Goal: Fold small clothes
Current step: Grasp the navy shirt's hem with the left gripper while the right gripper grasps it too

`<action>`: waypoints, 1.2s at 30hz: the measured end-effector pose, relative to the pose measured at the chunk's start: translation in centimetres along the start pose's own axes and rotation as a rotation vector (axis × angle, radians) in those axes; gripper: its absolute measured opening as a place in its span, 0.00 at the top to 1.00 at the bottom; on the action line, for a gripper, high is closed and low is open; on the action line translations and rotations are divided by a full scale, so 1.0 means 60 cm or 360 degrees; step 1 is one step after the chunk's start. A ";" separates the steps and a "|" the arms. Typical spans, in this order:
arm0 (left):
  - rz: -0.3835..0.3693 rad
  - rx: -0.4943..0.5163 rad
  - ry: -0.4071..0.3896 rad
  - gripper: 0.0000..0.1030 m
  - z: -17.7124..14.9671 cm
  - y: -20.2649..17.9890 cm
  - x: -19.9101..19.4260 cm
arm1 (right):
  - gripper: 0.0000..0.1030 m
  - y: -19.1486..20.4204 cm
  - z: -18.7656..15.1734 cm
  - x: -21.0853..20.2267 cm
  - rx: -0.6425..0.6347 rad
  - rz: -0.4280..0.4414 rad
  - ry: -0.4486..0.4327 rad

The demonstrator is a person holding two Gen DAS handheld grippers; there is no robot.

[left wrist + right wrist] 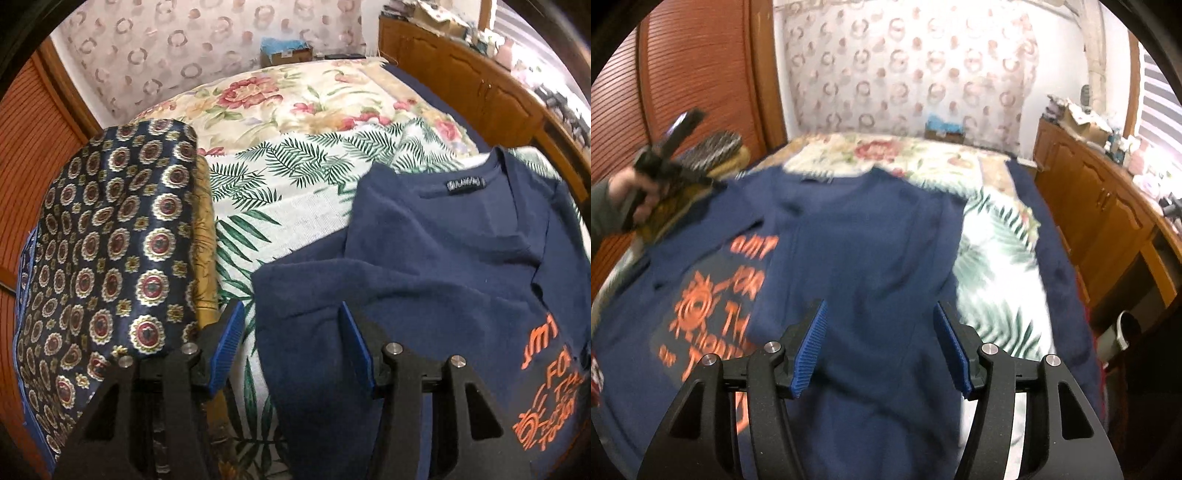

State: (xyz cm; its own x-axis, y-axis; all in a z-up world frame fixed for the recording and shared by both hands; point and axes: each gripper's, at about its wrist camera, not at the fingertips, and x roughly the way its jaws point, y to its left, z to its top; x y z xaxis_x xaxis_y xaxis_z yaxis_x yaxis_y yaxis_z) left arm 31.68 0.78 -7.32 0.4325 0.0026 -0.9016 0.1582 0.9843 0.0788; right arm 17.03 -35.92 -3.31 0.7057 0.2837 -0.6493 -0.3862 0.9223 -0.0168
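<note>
Bedroom walls papered with pale ring shapes rise behind a bed [295, 96] spread with a flowered sheet and, nearer, a white cloth printed with green fern leaves [266, 192]. Wooden cabinets [461, 85] run along the right side.

From the left wrist view, the left hand-held gripper [293, 336] points steeply down with its blue pads set apart, nothing pressed between them; a fold of the navy T-shirt [424, 266] lies below the gap, against the right pad. That shirt rests on the fern cloth to the right, its collar label facing up and orange lettering at the lower right. To the left stands a bundle of dark fabric patterned with round medallions [107, 240], with a strip of gold cloth along its edge.

From the right wrist view, which is blurred, the right hand-held gripper [879, 343] hovers over the same navy T-shirt [857, 236], pads apart and gripping nothing. One side of the shirt is folded over, partly covering the orange print. At the far left, a person's hand [626, 194] holds the other gripper [670, 147] above the shirt's edge; I cannot tell its opening from here.
</note>
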 end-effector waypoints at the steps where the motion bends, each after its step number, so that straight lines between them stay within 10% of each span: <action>1: -0.0001 0.0013 0.0009 0.49 -0.001 -0.003 0.004 | 0.41 -0.005 0.011 0.008 0.0004 -0.0009 0.0006; 11: -0.0105 0.0002 -0.0015 0.56 -0.010 0.011 0.006 | 0.41 -0.073 0.055 0.134 0.0113 -0.0033 0.0207; 16: -0.0182 -0.0023 -0.0044 0.95 -0.020 0.022 -0.008 | 0.41 -0.093 0.069 0.170 0.0169 0.0008 0.0268; 25: -0.0090 -0.0006 -0.0321 0.98 -0.030 0.027 -0.101 | 0.41 -0.086 0.089 0.192 0.0132 -0.0050 0.0280; 29: -0.0086 -0.0028 -0.0398 0.98 -0.033 0.040 -0.129 | 0.87 -0.085 0.104 0.200 0.0230 -0.0001 0.0279; 36: -0.0201 -0.0017 -0.0572 0.98 -0.072 0.041 -0.201 | 0.95 -0.045 0.134 0.154 0.0147 0.0007 0.0089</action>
State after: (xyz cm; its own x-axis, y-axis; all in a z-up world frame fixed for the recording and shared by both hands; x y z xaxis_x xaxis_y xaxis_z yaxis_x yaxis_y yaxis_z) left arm 23.04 3.91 1.88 0.6943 -0.1791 -0.6971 0.2220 0.9746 -0.0294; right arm 29.34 -33.66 -3.14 0.6690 0.2751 -0.6905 -0.3309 0.9421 0.0547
